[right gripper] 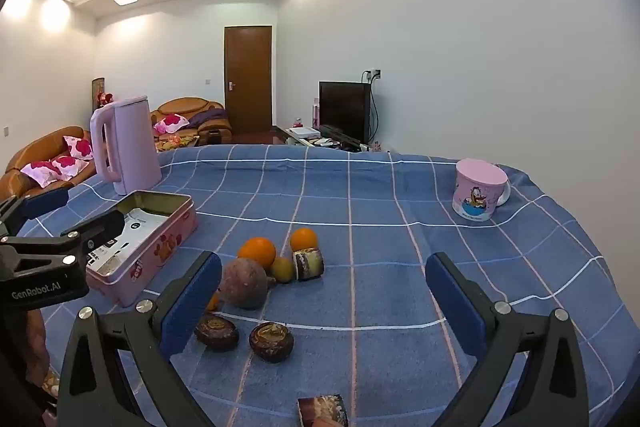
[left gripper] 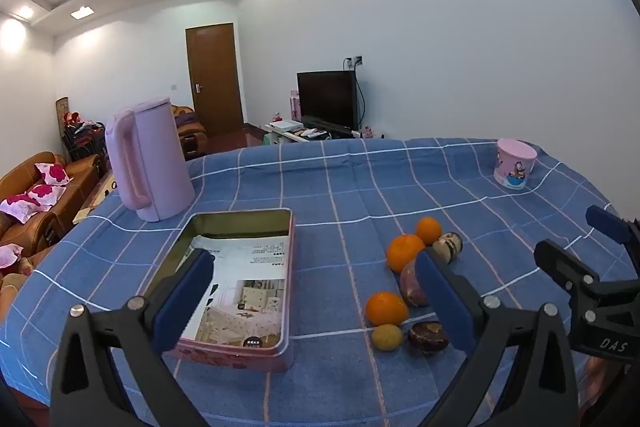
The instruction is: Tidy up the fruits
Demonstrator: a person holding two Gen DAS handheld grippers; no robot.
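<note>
Orange and brown fruits (right gripper: pixel 256 267) lay clustered on the blue checked table (right gripper: pixel 400 267), none yet in the pink tin (left gripper: pixel 240 287) just to their left. You held your left gripper (left gripper: pixel 320 299) and your right gripper (right gripper: pixel 324 299) wide and empty above them, so the sorting looked barely begun. The next move would likely call for closing on one orange (left gripper: pixel 386 308) without nudging its touching neighbours. A lilac kettle (left gripper: pixel 150 159) and a pink cup (right gripper: pixel 478 189) stood well apart.
</note>
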